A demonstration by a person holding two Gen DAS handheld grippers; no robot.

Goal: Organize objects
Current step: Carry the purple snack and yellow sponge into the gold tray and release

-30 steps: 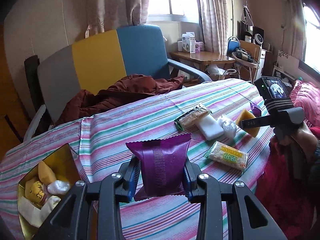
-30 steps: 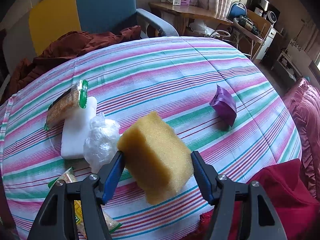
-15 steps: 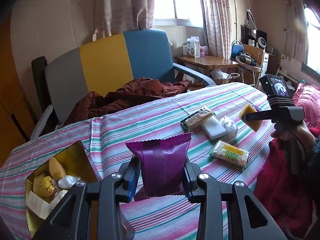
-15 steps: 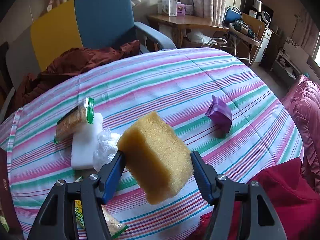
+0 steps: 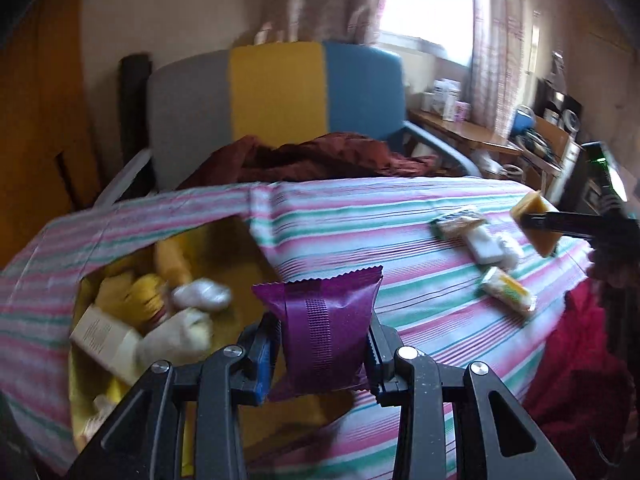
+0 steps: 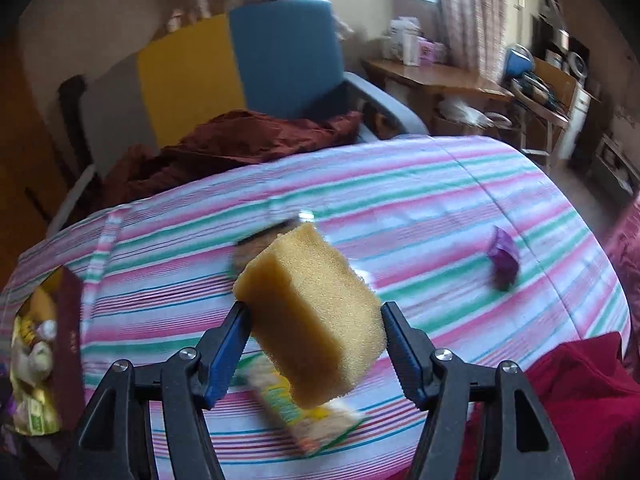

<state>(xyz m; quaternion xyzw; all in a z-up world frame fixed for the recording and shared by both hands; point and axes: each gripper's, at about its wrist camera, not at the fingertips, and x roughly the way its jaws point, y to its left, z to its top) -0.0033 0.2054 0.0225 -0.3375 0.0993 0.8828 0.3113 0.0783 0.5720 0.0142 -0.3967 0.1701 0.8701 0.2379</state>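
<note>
- purple snack packet [image 5: 326, 332] stands upright between the two pads of the left gripper [image 5: 323, 350], which is clamped tight on its sides; it hangs just above the near edge of the striped tablecloth [image 5: 360, 216].
- yellow box [image 5: 86, 360] sits at the left end of the striped tablecloth, open at the top, with a small carton, white wrapped pieces and yellow things inside; the packet is just beside its right wall.
- yellow sponge [image 6: 310, 320] is pinched between the pads of the right gripper [image 6: 316, 334], tilted, and lifted clear above the striped tablecloth [image 6: 400, 208].
- under the sponge, on the cloth, lies a yellow and green snack bag [image 6: 296, 408], blurred.
- a second purple packet [image 6: 503, 260] lies alone toward the right end of the cloth, well apart from the sponge.
- behind the cloth stands a chair [image 5: 280, 92] with grey, yellow and blue panels, and a dark red garment [image 5: 320, 158] lies on its seat.
</note>
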